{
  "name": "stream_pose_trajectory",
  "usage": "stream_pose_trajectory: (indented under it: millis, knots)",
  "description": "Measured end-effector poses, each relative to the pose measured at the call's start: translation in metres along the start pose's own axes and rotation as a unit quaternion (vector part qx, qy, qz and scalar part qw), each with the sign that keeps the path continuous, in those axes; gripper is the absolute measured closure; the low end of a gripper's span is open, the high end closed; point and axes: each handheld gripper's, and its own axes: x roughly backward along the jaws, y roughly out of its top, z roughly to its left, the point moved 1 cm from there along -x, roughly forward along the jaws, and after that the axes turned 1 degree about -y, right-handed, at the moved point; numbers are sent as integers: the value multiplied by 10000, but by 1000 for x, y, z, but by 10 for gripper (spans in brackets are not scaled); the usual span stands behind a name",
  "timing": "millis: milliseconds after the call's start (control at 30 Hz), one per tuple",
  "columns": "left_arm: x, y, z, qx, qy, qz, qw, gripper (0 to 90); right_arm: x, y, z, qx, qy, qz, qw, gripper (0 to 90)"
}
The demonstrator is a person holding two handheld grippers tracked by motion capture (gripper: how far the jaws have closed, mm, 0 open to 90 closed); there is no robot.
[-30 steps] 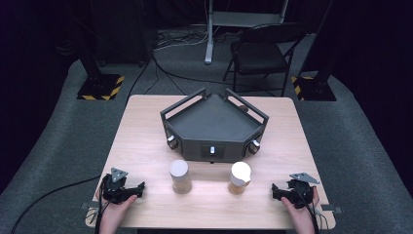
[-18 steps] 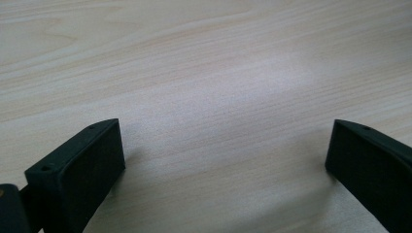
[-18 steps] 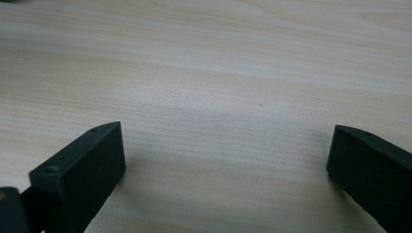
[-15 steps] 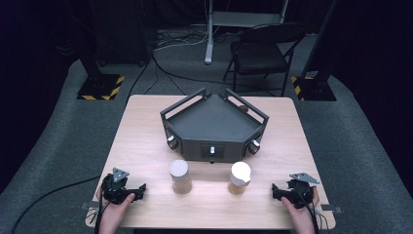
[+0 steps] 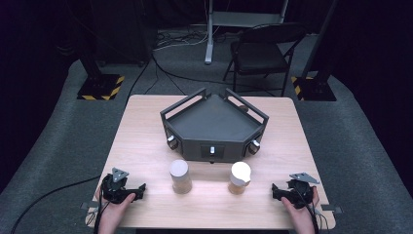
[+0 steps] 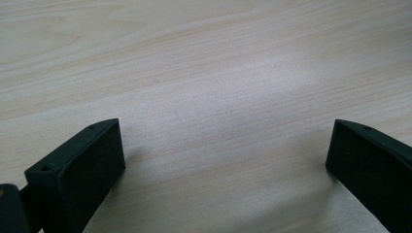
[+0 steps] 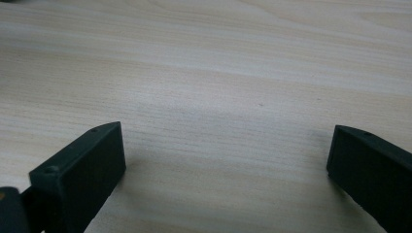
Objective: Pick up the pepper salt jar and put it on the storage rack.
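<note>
Grippers rested at the near corners of a pale wooden worktop point(image 5: 141, 141), each held in one of a person's hands: the left gripper point(image 5: 127, 190) at the near-left corner, the right gripper point(image 5: 285, 191) at the near-right. Both had their fingers spread wide apart and gripped nothing; the left gripper view and right gripper view showed bare wood grain between the black fingers point(image 6: 77, 170) point(image 7: 80, 167). A dark grey angular tray point(image 5: 214, 122) with railed sides sat at the worktop's middle. Just in front of it stood two upright jars, well apart from both grippers: a grey-lidded jar point(image 5: 180, 176) to the left and a white-lidded jar point(image 5: 240, 178) to the right. A folding chair point(image 5: 260, 51) stood on the floor beyond.
</note>
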Motion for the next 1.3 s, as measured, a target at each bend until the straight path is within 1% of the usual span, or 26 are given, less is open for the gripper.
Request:
stream_pose_trajectory:
  millis: [133,267,333,433,567,633,833,900,933,1000,1167,1200,1300]
  knots:
    - [1,-2,5,73,-98,-58,9999,12,0,0,0,0,1,0,10000,0]
    - [3,-5,12,173,-325,-170,9992,39,0,0,0,-1,0,0,10000,0]
    - [5,-5,11,145,-329,-199,9992,42,0,0,0,-1,0,0,10000,0]
    - [9,-5,11,143,-393,-286,9987,44,0,0,0,0,1,0,10000,0]
    - [15,-3,11,220,-532,-360,9977,47,0,0,0,0,1,1,10000,0]
    - [18,-2,7,194,-507,-376,9978,52,0,0,0,-1,1,0,10000,0]
    - [26,2,1,48,-531,-429,9977,60,0,0,0,-1,1,-1,10000,0]
    - [28,3,-1,15,-564,-443,9974,61,0,0,0,1,3,-1,10000,0]
    - [29,4,-3,-41,-580,-464,9972,61,0,0,0,2,4,-1,10000,0]
    - [30,4,-4,-59,-600,-472,9971,61,0,0,0,1,3,1,10000,0]
    - [34,6,-5,-128,-749,-547,9956,56,0,0,0,3,4,0,10000,0]
    - [36,7,-7,-176,-771,-573,9952,55,0,0,0,5,7,0,10000,0]
    - [38,8,-9,-206,-797,-587,9949,55,0,0,0,7,8,0,10000,0]
